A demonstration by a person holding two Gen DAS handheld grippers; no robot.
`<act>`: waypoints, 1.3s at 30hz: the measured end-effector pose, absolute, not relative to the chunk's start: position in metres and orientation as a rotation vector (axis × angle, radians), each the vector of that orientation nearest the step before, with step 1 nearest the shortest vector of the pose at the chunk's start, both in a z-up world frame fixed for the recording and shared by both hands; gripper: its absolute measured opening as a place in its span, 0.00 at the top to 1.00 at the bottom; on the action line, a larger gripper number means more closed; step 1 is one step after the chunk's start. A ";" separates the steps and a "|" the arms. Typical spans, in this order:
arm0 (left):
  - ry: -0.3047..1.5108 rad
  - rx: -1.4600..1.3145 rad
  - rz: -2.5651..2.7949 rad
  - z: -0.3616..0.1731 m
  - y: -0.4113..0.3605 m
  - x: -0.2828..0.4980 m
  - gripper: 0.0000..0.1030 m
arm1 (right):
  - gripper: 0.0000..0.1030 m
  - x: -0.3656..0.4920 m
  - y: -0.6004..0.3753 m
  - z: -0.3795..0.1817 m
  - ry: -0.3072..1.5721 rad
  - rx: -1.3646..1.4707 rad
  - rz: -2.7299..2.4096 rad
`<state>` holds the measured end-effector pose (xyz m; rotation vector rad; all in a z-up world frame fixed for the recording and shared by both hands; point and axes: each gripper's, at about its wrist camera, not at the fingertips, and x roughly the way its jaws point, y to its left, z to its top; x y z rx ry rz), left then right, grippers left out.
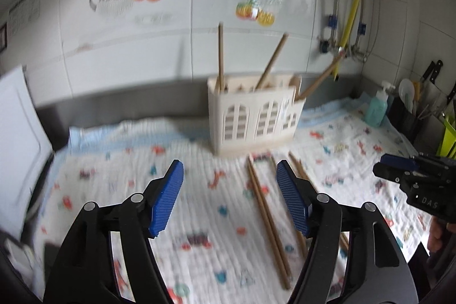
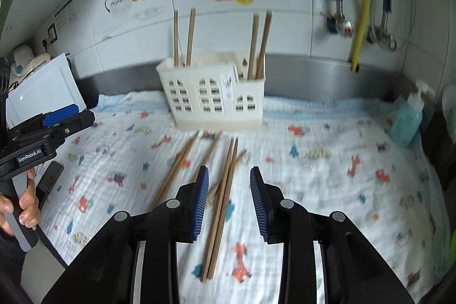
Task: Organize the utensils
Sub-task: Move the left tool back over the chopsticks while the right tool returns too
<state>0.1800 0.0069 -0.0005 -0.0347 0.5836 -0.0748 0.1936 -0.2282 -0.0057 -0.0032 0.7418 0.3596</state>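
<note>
Two claws hover empty above the patterned cloth (image 2: 327, 175) on the tabletop. The left claw (image 1: 230, 195) is spread wide, holding nothing, in front of the white utensil holder (image 1: 253, 116). The right claw (image 2: 229, 201) is parted less widely, also gripping nothing, poised just above loose chopsticks (image 2: 222, 204) lying on the cloth in front of the holder. Several chopsticks stand upright in the holder's compartments. A hand (image 2: 20, 207) grips the left tool's handle, left of the holder. A soap bottle (image 2: 407, 118) stands right of the holder.
</note>
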 end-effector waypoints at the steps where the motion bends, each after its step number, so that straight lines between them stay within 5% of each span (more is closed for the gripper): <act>1: 0.597 -0.041 -0.070 -0.006 0.009 0.178 0.34 | 0.71 0.191 -0.228 -0.013 0.753 0.001 0.357; 13: 0.700 -0.072 -0.048 -0.057 0.015 0.158 0.34 | 0.90 0.175 -0.223 -0.088 0.896 0.038 0.342; 39: 0.791 -0.082 -0.074 -0.091 0.003 0.156 0.34 | 0.92 0.184 -0.198 -0.109 0.928 -0.028 0.339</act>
